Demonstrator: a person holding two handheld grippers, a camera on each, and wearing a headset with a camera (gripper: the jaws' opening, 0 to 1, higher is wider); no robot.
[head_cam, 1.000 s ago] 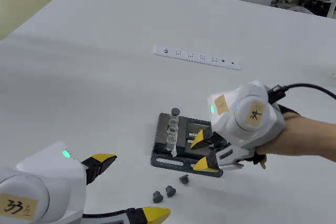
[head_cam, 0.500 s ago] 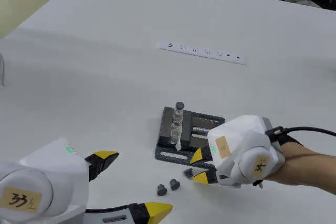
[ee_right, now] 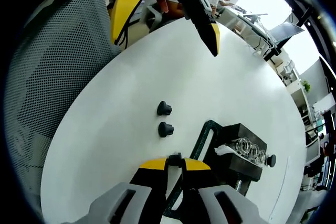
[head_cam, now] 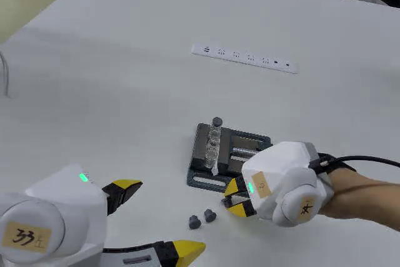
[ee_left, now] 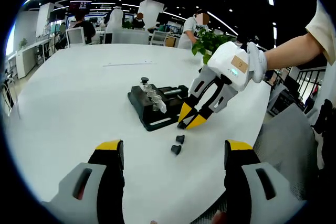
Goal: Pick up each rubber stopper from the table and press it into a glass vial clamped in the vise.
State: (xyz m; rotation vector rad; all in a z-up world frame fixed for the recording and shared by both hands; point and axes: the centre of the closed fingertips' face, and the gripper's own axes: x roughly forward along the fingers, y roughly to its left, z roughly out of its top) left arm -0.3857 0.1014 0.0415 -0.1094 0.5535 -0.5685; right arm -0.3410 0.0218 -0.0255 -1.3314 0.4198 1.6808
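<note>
A black vise [head_cam: 240, 149] clamps a row of glass vials [head_cam: 213, 150]; the far vial carries a dark stopper [head_cam: 217, 121]. Two loose rubber stoppers [head_cam: 195, 221] [head_cam: 210, 215] stand on the white table in front of the vise. My right gripper [head_cam: 235, 197] is down at the table by the vise's near edge. In the right gripper view, the right gripper [ee_right: 175, 164] is shut on a third stopper [ee_right: 175, 158], with the vise [ee_right: 231, 135] just beyond. My left gripper [head_cam: 156, 217] hovers wide open at the lower left, nothing between its jaws.
A white power strip [head_cam: 244, 58] lies farther back on the table. A cable [head_cam: 369, 162] trails from the right gripper over the person's forearm. A grey mesh chair [ee_right: 58, 61] stands beside the table edge in the right gripper view.
My right gripper has dropped from over the vise to the table in front of it, and its jaws have come together around the nearest loose stopper. The left gripper has stayed put.
</note>
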